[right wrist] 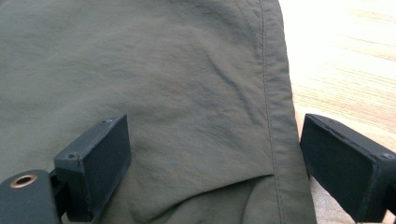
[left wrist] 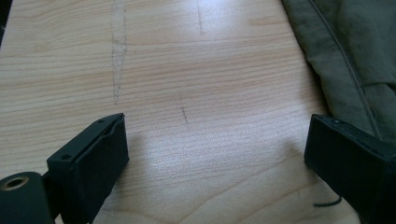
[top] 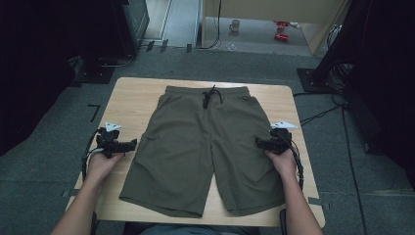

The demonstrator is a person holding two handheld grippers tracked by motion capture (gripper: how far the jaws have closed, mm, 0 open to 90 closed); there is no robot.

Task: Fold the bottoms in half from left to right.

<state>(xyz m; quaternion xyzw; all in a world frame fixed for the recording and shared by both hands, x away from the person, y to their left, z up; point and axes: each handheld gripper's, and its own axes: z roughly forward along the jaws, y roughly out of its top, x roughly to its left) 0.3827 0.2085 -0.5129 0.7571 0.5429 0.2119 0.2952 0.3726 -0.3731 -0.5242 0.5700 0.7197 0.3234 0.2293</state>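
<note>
- A pair of olive green shorts lies flat on the wooden surface, about in its middle, with the waistband on the far side and the two legs toward the person.
- A black drawstring lies on the middle of the waistband.
- The left claw is over bare wood, just beside the outer edge of the left leg of the shorts; in the left gripper view the left claw is spread wide, with only wood between its jaws and the cloth at one side.
- The right claw is at the outer edge of the right leg; in the right gripper view the right claw is also spread, and the side seam runs between the jaws.
- It seems the right claw does not pinch the cloth, but whether it touches it below I cannot tell.
- A pocket opening shows near the bottom of the right gripper view.
</note>
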